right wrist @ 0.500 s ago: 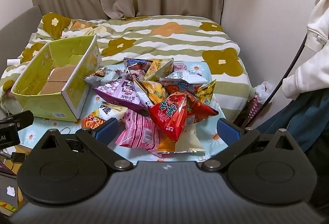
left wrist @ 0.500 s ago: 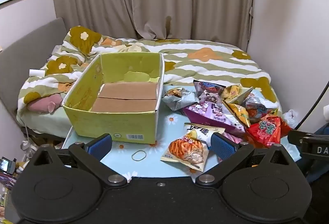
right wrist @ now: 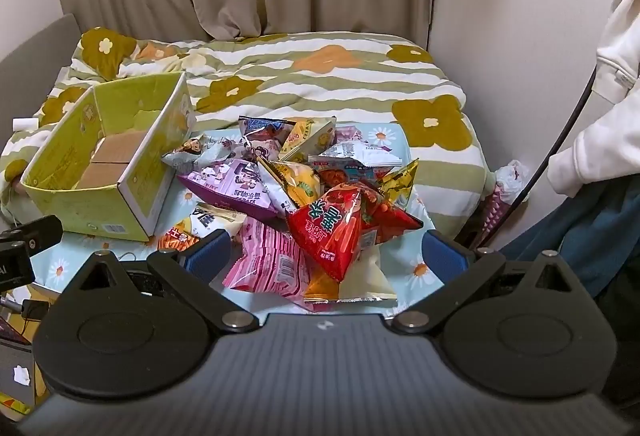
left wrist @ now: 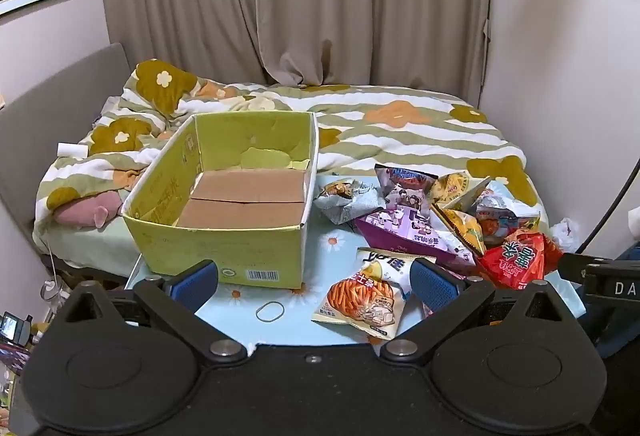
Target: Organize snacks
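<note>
From the left wrist view, your left tongs [left wrist: 314, 282] hang spread wide and empty above the near edge of the surface [left wrist: 240, 300]. The yellow box [left wrist: 224, 248] stands just ahead with nothing in it but its cardboard floor, and the orange chip bag [left wrist: 366, 302] lies between the fingers' line, near that edge. If you snag this bag by a corner it may slide off the front; a loose rubber band [left wrist: 270, 312] beside it could also get pinched along. Open room lies between the box and the snack pile.

From the right wrist view, your right tongs [right wrist: 326, 256] are likewise released, holding nothing, over the heaped snacks. The red packet [right wrist: 328, 232] leans on the pink packet [right wrist: 272, 264]; pulling one likely topples neighbours toward the right edge, where little bare cloth remains.
</note>
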Tool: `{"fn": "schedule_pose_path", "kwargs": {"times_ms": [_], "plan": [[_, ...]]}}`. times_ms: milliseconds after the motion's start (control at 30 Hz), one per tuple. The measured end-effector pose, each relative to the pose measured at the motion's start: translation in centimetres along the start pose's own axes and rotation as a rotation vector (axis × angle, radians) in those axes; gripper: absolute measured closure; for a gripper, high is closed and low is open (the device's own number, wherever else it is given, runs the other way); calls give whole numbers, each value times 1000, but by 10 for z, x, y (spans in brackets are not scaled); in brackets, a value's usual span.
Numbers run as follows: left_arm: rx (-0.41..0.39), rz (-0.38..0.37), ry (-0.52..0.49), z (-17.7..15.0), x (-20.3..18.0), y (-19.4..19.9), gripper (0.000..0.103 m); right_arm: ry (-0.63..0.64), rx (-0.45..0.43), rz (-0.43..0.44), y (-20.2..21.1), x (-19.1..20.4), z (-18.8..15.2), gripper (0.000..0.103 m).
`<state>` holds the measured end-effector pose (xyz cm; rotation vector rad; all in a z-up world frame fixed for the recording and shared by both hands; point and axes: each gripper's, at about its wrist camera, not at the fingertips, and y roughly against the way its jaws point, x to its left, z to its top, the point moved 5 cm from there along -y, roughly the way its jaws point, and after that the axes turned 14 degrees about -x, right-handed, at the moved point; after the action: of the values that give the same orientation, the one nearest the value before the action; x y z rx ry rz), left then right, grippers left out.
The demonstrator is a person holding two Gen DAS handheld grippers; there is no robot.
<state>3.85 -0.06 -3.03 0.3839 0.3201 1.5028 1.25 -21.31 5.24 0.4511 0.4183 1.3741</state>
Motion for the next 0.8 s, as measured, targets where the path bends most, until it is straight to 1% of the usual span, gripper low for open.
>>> {"fn": "schedule_pose_path", "kwargs": {"times_ms": [133,267,400,533,700,800], "plan": [[5,-7,2,-1,0,-1,0,-1,0,1,1,-1,0,0],[-1,25,-14,-1,0,-2,0,-2,1,-1,1,-1,0,0],[-3,24,8,-2,2,-2,0,-2,0,-3,1,-3,0,0],[-6,54,-11,-3,2,-3,0,-1,1,-2,1,-2,0,0],[22,4,19,-7,2,-5,0,-3,2,-2,-1,-3,0,0],[23,6,7,-7,1,-5,0,-2,1,-5,1,-1,-2,0]]}}
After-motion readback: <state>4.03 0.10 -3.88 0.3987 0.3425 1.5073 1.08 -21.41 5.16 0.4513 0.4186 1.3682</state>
